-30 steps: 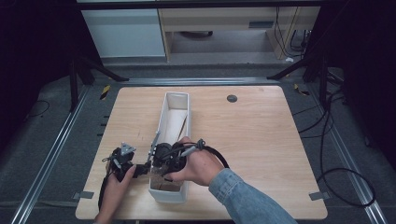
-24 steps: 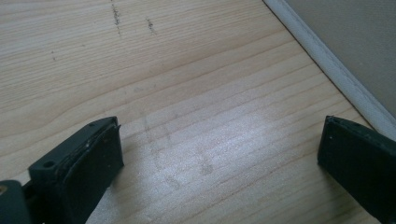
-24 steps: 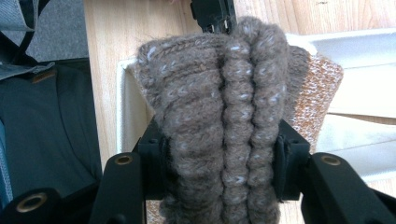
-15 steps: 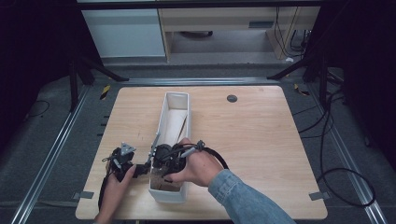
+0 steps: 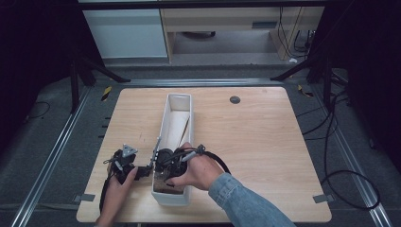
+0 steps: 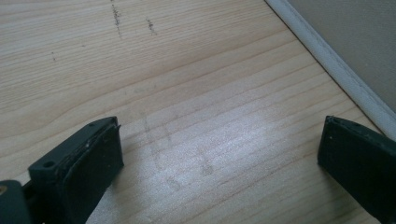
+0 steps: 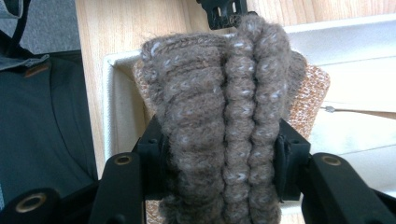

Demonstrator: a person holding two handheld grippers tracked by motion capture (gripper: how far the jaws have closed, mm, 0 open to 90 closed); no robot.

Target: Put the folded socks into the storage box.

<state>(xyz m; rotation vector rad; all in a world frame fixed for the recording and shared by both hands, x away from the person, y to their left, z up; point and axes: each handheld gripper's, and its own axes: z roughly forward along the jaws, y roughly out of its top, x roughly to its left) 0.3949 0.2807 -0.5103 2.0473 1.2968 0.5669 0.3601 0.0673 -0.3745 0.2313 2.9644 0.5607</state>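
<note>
Here, right tool (image 7: 219, 154) pressed onto a folded brown knitted piece (image 7: 219, 116), both jaws pinching the ribbed wool, held over the near end of the long white bin (image 5: 166, 118) that runs from the desk's middle toward its near edge. Left tool (image 6: 219, 154) spread wide and empty, hovering just beside the bin's outer wall, low over bare wood near the desk's near-left corner. Judged as a placing step: best to lower the knit straight down between the bin walls, keep the fold together, and release only once the wool rests on the bin floor; left tool free to steady the wall. Pale wooden desk (image 5: 265, 137), lightly scuffed, with a small dark round spot (image 5: 235, 99) toward the far edge. Around it dark floor, metal rails, trailing cables and pale cabinets beyond.
</note>
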